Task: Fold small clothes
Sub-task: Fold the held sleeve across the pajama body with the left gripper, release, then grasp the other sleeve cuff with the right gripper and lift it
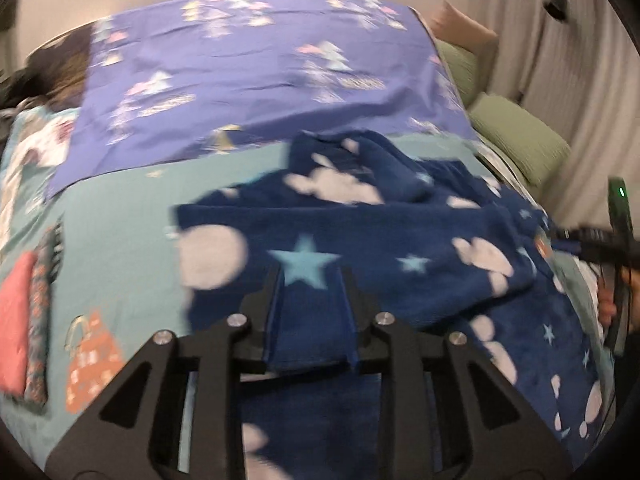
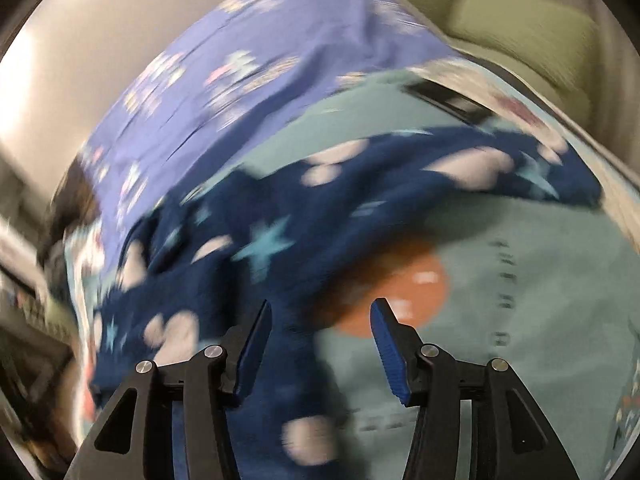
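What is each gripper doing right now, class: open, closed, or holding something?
Left gripper: partly open, navy garment between its fingers; grip cannot be told.
Right gripper: open, holding nothing, over the garment's edge.

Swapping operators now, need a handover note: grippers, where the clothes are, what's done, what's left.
Left gripper: shut on a fold of the navy star-print fleece garment.
Right gripper: open, nothing between the pads; the garment's edge lies below its left finger.
Garment lies rumpled on the teal bedsheet, in front of the purple sheet.
Done: a small folded stack sits at the bed's left edge.
Left: spread the fleece flat, fold it, stack it.
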`<state>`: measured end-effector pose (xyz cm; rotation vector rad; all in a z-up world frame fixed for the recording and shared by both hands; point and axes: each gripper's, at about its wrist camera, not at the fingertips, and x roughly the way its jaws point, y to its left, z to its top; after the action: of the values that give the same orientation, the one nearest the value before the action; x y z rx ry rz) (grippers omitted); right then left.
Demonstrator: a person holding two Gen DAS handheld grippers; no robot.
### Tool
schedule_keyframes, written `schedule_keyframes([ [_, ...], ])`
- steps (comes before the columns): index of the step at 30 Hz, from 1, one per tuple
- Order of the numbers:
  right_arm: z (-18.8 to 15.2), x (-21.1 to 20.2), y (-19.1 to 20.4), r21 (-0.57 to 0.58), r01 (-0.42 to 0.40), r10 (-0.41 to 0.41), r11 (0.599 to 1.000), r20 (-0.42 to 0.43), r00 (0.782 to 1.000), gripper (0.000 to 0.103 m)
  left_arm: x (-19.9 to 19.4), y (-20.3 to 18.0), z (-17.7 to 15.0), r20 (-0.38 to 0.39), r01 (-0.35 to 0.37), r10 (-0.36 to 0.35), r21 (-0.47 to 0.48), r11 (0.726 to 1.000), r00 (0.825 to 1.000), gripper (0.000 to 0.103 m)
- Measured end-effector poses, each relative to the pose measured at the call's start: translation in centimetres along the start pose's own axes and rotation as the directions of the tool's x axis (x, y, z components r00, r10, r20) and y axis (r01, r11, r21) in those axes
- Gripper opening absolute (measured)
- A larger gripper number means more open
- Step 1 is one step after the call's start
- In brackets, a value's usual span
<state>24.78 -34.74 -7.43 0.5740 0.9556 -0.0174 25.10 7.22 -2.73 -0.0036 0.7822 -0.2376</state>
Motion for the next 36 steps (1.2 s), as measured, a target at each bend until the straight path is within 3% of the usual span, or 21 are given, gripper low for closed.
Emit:
schedule_keyframes([
  [7, 2.4, 0.4, -8.5, 0.237, 0.040, -0.048, 0.971, 0.025, 0.999, 0.054, 3.5, -4.9, -0.3, -0.091, 0.063, -0.057, 0.069, 0.996, 0.994, 0.029],
  [11, 3.8, 0.9, -14.0, 0.427, -0.005, -0.028, 0.904, 0.071, 0.997, 0.066, 4.0, -6.5, -0.4, -0.099, 0.089, -0.080, 0.095, 0.992, 0.992, 0.041],
  [14, 4.6, 1.6, -17.5, 0.540, -0.047, -0.012, 0.840, 0.105, 0.994, 0.070, 4.3, -7.3, -0.5, -0.103, 0.097, -0.086, 0.105, 0.990, 0.991, 0.043],
  [23, 8.2, 4.3, -20.7, 0.608, -0.012, -0.106, 0.794, 0.157, 0.982, 0.070, 5.0, -7.3, -0.1, -0.107, 0.109, -0.102, 0.063, 0.992, 0.989, 0.046],
  [24, 8.6, 4.5, -20.9, 0.610, -0.007, -0.115, 0.793, 0.161, 0.980, 0.064, 5.0, -7.3, -0.1, -0.108, 0.109, -0.102, 0.061, 0.992, 0.989, 0.046],
  [25, 8.9, 4.7, -21.1, 0.604, -0.002, -0.121, 0.797, 0.163, 0.979, 0.051, 5.2, -7.3, 0.0, -0.111, 0.110, -0.104, 0.056, 0.992, 0.988, 0.046],
  [26, 9.5, 5.0, -21.2, 0.587, -0.001, -0.109, 0.810, 0.152, 0.982, 0.008, 5.2, -7.2, 0.0, -0.113, 0.111, -0.104, 0.051, 0.993, 0.988, 0.046],
  [28, 9.9, 4.6, -21.1, 0.575, -0.012, -0.100, 0.818, 0.163, 0.982, 0.008, 5.2, -7.1, 0.0, -0.111, 0.107, -0.102, 0.043, 0.993, 0.989, 0.046],
  [31, 11.0, 1.5, -19.0, 0.483, -0.032, -0.103, 0.875, 0.251, 0.962, 0.008, 4.8, -6.7, 0.1, -0.097, 0.105, -0.102, 0.029, 0.994, 0.990, 0.046],
  [36, 12.9, -5.0, -11.7, 0.217, -0.085, -0.003, 0.972, 0.379, 0.925, 0.008, 4.2, -6.0, 0.5, -0.072, 0.116, -0.117, -0.014, 0.993, 0.991, 0.047],
])
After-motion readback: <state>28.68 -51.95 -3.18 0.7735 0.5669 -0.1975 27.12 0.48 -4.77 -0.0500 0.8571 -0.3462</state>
